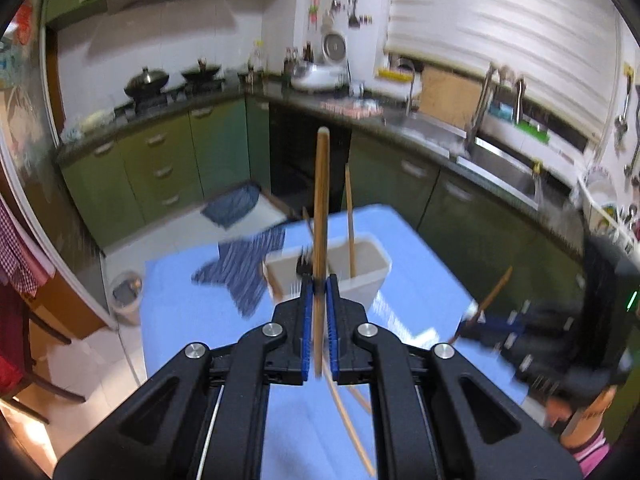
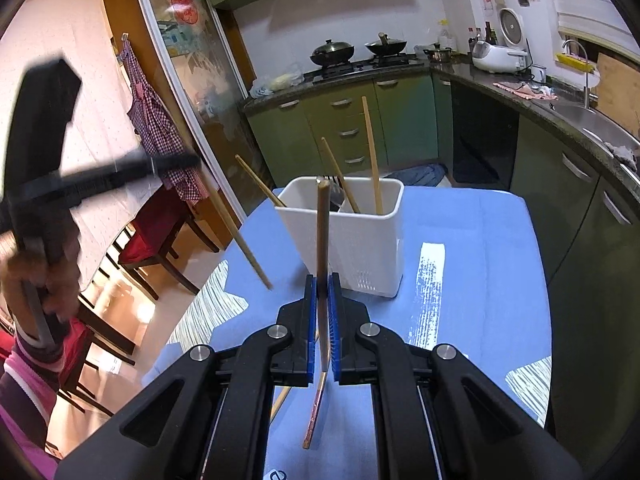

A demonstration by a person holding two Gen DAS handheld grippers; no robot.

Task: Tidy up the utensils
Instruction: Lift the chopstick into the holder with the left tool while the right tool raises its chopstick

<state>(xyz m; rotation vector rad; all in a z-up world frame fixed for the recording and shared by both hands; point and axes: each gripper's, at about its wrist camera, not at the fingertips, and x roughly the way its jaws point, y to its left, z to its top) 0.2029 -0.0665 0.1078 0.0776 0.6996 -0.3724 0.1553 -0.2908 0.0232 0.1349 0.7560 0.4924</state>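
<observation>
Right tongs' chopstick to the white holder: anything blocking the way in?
Nothing visible does. The right tongs grip a chopstick just short of the white holder. Its top is open; chopsticks already inside lean toward the back and sides.

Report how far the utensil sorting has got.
Done: three wooden chopsticks and a dark utensil stand in the white plastic holder. In hand: the left gripper and right gripper each clamp one chopstick. Left: dropping both in, plus loose sticks on the blue tablecloth.
</observation>
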